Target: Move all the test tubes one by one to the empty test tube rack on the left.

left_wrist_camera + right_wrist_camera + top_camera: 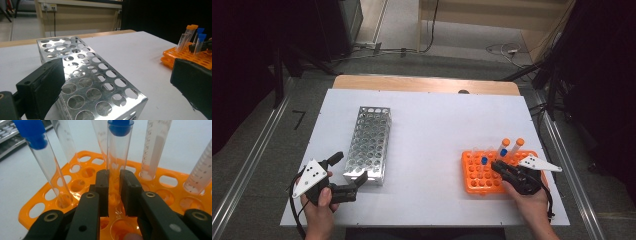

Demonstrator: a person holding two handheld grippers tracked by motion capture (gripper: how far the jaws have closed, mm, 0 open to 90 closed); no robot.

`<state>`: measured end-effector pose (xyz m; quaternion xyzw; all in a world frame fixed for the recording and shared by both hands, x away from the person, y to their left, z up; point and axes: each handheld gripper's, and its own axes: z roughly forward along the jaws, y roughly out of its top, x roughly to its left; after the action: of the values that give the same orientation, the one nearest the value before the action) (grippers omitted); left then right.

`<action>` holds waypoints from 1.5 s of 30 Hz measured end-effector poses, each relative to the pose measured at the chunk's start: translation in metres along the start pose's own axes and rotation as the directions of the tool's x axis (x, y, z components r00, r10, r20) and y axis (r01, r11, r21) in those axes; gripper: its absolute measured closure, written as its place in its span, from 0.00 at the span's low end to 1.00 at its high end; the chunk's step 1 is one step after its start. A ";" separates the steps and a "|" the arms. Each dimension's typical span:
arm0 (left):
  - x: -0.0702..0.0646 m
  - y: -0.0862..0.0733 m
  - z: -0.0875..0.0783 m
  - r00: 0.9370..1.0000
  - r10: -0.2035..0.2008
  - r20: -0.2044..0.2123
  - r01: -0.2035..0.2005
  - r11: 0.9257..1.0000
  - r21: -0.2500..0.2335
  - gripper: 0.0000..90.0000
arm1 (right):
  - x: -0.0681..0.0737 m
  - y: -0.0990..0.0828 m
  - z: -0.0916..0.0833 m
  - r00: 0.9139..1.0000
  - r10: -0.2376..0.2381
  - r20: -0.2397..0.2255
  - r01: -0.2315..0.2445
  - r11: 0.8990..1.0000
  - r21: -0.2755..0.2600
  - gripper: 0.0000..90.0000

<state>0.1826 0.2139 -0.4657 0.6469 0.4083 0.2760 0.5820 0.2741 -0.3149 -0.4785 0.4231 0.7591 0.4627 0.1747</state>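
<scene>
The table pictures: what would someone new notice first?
Probably the bright orange rack near the table's right front, with clear blue-capped and orange-capped tubes standing in it. The right tool is clamped on one blue-capped tube there. On the left sits a shiny metal rack, with the left tool open beside it.

Each hand carries a matt black plastic two-jaw gripper: the left gripper (348, 176) and the right gripper (497, 165). Each bears a pale grey three-cornered plate on top, the left one marked with several small dark dots (310, 176), the right one (539, 163) likewise. A thin black cable (295, 209) trails from the left gripper. The right gripper's linkage arms show brass-ringed pivot screws (90, 195), and flat rectangular black pads (102, 187) face each other. Both forearms are bare of sleeves.
</scene>
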 end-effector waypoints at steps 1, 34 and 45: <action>0.000 0.000 0.000 1.000 0.000 0.000 0.000 1.000 0.000 0.00 | 0.000 0.001 -0.002 1.000 0.000 0.000 0.000 1.000 -0.011 0.83; -0.023 0.009 0.005 0.998 0.056 0.013 -0.056 0.998 0.009 0.00 | 0.042 0.018 -0.041 0.974 -0.106 -0.201 0.099 0.994 -0.047 0.84; -0.049 0.027 0.023 0.990 0.123 0.070 -0.127 0.990 0.057 0.02 | 0.066 0.030 -0.026 0.954 -0.148 -0.260 0.140 0.989 -0.046 0.84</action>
<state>0.1821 0.1599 -0.4378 0.6974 0.3557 0.2775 0.5568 0.2330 -0.2700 -0.4313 0.2993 0.7981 0.5109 0.1115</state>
